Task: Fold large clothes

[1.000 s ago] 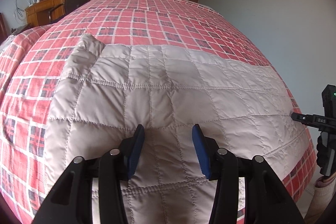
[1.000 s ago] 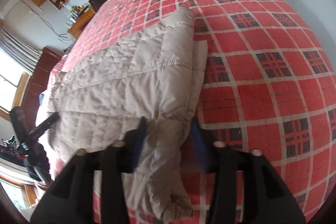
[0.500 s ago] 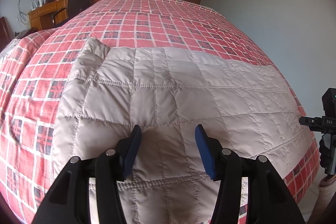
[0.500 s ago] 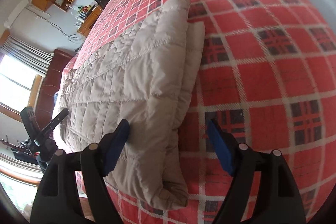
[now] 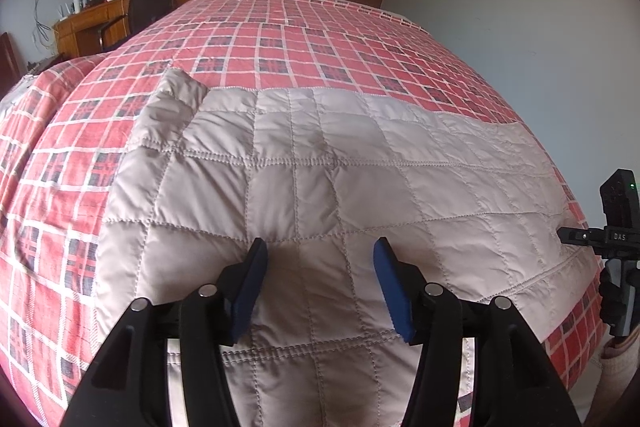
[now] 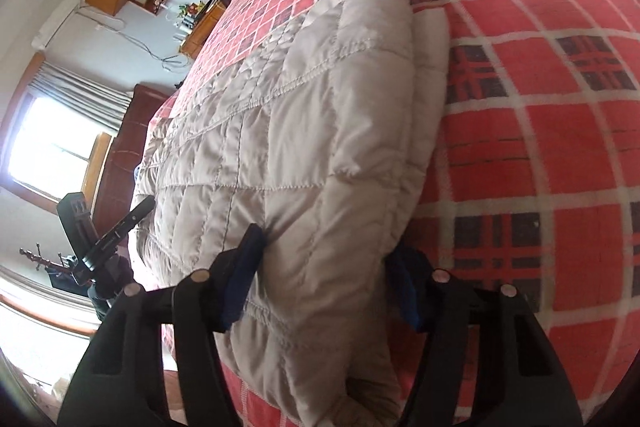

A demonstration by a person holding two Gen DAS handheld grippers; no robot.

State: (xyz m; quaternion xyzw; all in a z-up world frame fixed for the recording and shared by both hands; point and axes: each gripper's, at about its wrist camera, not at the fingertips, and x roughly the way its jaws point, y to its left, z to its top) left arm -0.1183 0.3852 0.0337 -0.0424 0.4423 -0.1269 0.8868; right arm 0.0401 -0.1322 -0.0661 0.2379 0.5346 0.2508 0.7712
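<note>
Now the beige quilted coat (image 5: 320, 179) lies spread flat on the red checked bedcover (image 5: 280, 39), close to the near edge of the bed and reaching toward its right edge. The left gripper (image 5: 320, 267) hovers over the near part of the coat with its blue pads wide apart, holding nothing. The right gripper (image 6: 324, 267) is at the folded right side of the coat (image 6: 320, 131); its jaws are open around the thick edge, one pad on each side, not pressing it.
</note>
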